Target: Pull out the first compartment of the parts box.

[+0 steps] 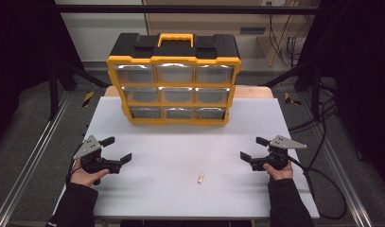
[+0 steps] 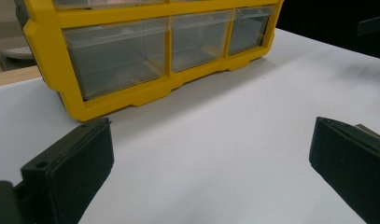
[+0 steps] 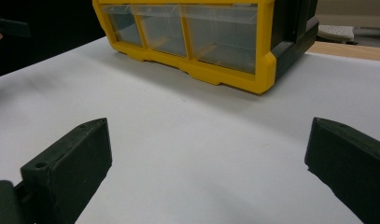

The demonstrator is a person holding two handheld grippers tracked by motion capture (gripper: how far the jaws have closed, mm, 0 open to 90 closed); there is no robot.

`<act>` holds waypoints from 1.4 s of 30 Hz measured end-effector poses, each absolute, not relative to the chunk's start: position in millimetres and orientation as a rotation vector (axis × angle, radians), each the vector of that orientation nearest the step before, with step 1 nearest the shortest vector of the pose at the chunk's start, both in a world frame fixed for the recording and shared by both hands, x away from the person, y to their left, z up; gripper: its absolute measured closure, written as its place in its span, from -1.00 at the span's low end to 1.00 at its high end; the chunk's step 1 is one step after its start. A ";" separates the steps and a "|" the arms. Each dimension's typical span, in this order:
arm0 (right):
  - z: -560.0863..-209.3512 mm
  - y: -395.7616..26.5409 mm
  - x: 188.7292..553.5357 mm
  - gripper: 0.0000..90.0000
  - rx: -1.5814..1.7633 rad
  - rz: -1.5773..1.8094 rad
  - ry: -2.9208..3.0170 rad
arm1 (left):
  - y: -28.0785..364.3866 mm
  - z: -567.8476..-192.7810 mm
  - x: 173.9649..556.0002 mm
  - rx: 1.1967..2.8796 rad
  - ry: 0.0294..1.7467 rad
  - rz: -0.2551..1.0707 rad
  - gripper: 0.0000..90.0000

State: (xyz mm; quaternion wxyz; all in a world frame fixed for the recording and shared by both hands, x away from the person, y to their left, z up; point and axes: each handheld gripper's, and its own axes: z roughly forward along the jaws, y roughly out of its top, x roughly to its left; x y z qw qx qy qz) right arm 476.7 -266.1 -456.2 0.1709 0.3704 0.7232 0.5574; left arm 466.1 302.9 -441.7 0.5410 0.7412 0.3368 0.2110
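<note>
Drawer organiser [image 1: 174, 80]: yellow front frame, black casing and top, yellow carry handle [image 1: 175, 39]; nine clear, colourless drawers [image 2: 116, 53]. Table top [image 1: 180, 156]: plain matt white, unpatterned. Small cylinder [image 1: 200, 178] lying on the table: pale tan. Left gripper [image 1: 117, 149] and right gripper [image 1: 253, 148]: black bodies and jaws, each topped by a grey triangular plate. Person's sleeves [image 1: 74, 207]: black.

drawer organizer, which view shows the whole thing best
The high view: the yellow and black drawer organizer appears whole there, with its carry handle and all nine clear drawers, standing at the far side of the white table. The left gripper view and the right gripper view each catch just its bottom drawer row, close up.
</note>
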 end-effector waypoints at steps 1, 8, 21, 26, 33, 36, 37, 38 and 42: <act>-456.2 -266.1 476.7 -0.97 1.051 1.584 2.054 | 302.6 -441.6 466.1 1.763 0.800 0.499 -1.00; -455.7 -266.2 476.1 -0.97 1.052 1.583 2.056 | 301.7 -440.1 465.8 1.765 0.807 0.500 -1.00; -455.5 -266.1 476.2 -0.97 1.042 1.589 2.061 | 299.5 -434.3 467.1 1.767 0.800 0.512 -1.00; -455.4 -265.9 476.2 -0.97 1.041 1.591 2.065 | 298.4 -431.0 468.0 1.770 0.797 0.523 -1.00; -455.9 -265.6 476.4 -0.97 1.040 1.582 2.070 | 298.9 -425.9 470.5 1.768 0.802 0.532 -1.00; -455.3 -266.0 476.0 -0.97 1.039 1.586 2.069 | 297.6 -422.3 471.7 1.771 0.794 0.537 -1.00; -455.2 -266.2 476.2 -0.97 1.037 1.586 2.067 | 296.8 -421.0 472.0 1.770 0.794 0.539 -1.00; -455.1 -266.2 476.1 -0.97 1.040 1.585 2.066 | 296.2 -419.7 472.4 1.772 0.791 0.541 -1.00; -455.2 -266.0 476.1 -0.97 1.038 1.587 2.067 | 294.6 -415.4 473.2 1.777 0.785 0.550 -1.00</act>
